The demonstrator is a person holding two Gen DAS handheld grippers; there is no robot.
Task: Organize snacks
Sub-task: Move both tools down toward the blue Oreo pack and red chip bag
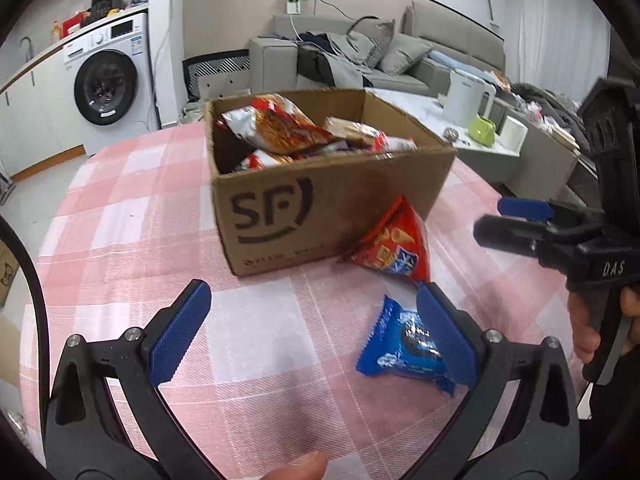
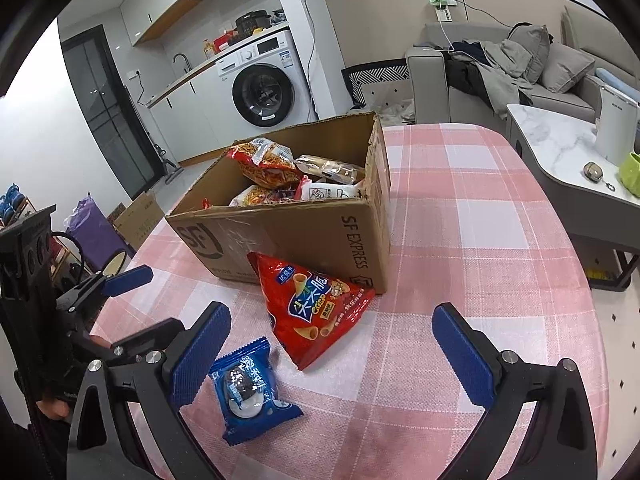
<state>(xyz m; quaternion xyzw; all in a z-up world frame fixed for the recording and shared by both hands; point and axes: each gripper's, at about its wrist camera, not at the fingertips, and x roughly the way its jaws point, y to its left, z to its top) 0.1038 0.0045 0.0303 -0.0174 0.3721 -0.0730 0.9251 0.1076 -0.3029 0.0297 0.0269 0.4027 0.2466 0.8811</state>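
Note:
An open cardboard box point(image 1: 280, 208) marked SF stands on the pink checked table point(image 1: 120, 208) with several snack packs inside. It also shows in the right wrist view point(image 2: 312, 236). A red triangular crisp bag point(image 1: 394, 246) point(image 2: 320, 310) leans against the box front. A blue cookie pack point(image 1: 404, 346) point(image 2: 250, 390) lies flat in front of it. My left gripper point(image 1: 314, 328) is open and empty, its right finger just beside the blue pack. My right gripper point(image 2: 332, 354) is open and empty, above the table near both packs; it also shows in the left wrist view point(image 1: 504, 220).
A white marble side table point(image 2: 560, 160) with a kettle point(image 2: 616, 128) and a green cup point(image 2: 632, 172) stands right of the table. A grey sofa point(image 1: 420, 60), a washing machine point(image 1: 108, 84) and floor boxes point(image 2: 136, 216) lie beyond the table edges.

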